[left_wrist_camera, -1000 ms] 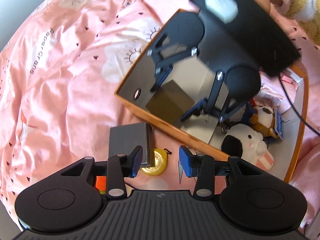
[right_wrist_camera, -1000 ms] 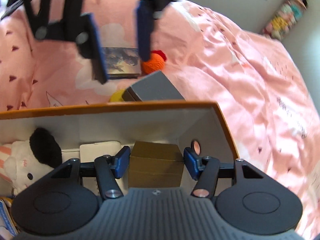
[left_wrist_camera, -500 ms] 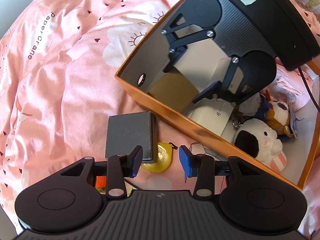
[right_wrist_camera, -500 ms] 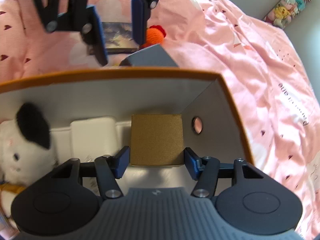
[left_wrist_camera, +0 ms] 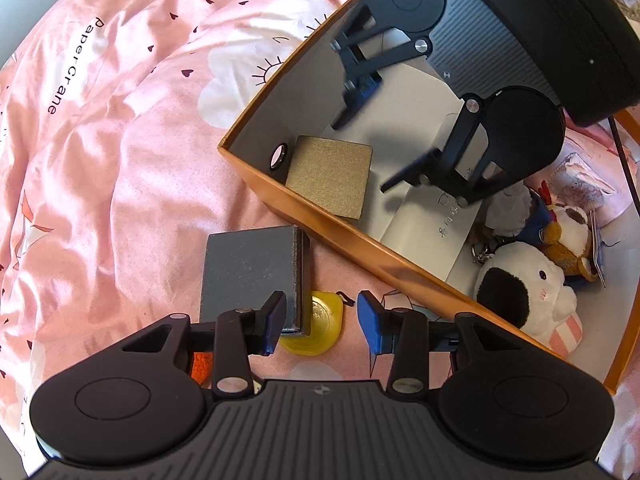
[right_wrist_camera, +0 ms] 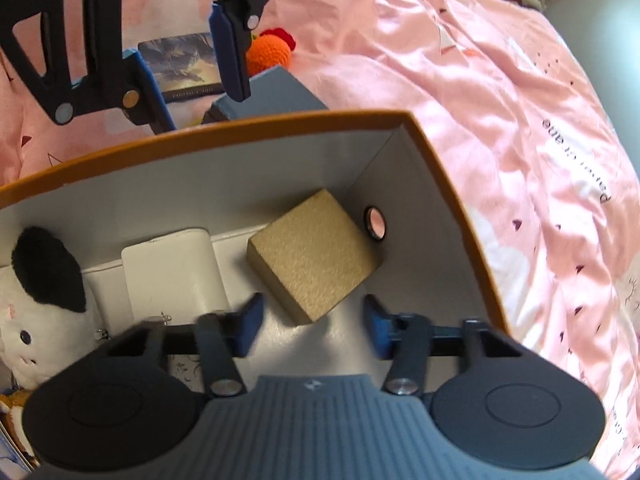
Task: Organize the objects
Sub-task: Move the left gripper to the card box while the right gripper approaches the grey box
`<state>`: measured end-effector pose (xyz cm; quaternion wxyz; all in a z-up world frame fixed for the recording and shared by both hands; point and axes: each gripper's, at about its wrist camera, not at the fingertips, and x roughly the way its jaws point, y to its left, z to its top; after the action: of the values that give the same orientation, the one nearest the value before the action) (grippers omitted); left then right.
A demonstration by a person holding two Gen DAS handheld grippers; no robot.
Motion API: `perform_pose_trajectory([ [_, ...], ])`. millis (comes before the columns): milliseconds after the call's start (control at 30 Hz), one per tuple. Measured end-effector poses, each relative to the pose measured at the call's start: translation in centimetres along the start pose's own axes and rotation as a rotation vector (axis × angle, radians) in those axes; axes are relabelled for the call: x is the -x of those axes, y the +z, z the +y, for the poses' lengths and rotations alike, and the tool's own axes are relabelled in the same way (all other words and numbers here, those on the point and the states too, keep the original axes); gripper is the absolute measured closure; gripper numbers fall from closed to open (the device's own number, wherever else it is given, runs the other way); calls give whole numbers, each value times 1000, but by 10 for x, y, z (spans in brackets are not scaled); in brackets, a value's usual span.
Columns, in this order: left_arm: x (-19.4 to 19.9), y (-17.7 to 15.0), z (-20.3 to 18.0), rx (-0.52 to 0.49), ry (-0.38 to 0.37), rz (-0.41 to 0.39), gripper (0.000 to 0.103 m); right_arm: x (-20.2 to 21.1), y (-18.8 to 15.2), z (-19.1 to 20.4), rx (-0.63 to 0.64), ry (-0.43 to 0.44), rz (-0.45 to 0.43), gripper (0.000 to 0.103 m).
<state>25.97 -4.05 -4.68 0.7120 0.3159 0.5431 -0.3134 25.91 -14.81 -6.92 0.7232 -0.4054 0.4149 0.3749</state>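
The right gripper is hanging inside the orange storage box with its jaws spread wide and holding nothing; the gold box is lying just ahead of the fingertips, tilted into the corner beside the round hole in the box wall. The left gripper is hovering outside over the pink bed cover, jaws also wide and empty, above the grey box and the yellow disc partly tucked under it.

Judging from this, the gold box may be settling crooked and wasting room for the grey box (it is sitting askew to the walls). A low pass by the left gripper could snag the soft cover or nudge the disc further under.

An orange knitted toy and a picture card are lying beyond, half hidden behind the left gripper. The plush toys are cut off by the box wall, and the writing on the white packet is unreadable.
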Motion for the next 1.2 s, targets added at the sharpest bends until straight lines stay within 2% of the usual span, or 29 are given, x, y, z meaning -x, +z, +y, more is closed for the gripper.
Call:
perform_pose_trajectory([
  [67, 0, 0, -2, -8, 3, 1, 54, -3, 2, 0, -17, 7, 6, 65],
  [367, 2, 0, -6, -16, 13, 0, 54, -10, 15, -6, -163, 11, 16, 66],
  [533, 5, -5, -9, -13, 23, -2, 54, -15, 20, -14, -377, 39, 33, 71],
  [633, 8, -8, -10, -10, 25, -3, 54, -18, 25, -12, -483, 16, 44, 71],
  [867, 12, -15, -6, 19, 52, -9, 54, -20, 29, 1, -447, -28, 30, 70],
  [933, 17, -18, -5, 31, 60, -19, 54, -15, 30, 5, -439, -47, 25, 60],
  [967, 20, -21, -4, 35, 64, -26, 54, -10, 31, 8, -438, -58, 18, 59],
  [1067, 33, -30, -3, 53, 68, -44, 54, 10, 31, 18, -445, -93, -24, 57],
  [1100, 38, -34, -1, 65, 72, -47, 54, 18, 31, 21, -447, -109, -51, 54],
  [1200, 52, -45, 2, 93, 109, -58, 53, 40, 33, 33, -439, -164, -126, 50],
])
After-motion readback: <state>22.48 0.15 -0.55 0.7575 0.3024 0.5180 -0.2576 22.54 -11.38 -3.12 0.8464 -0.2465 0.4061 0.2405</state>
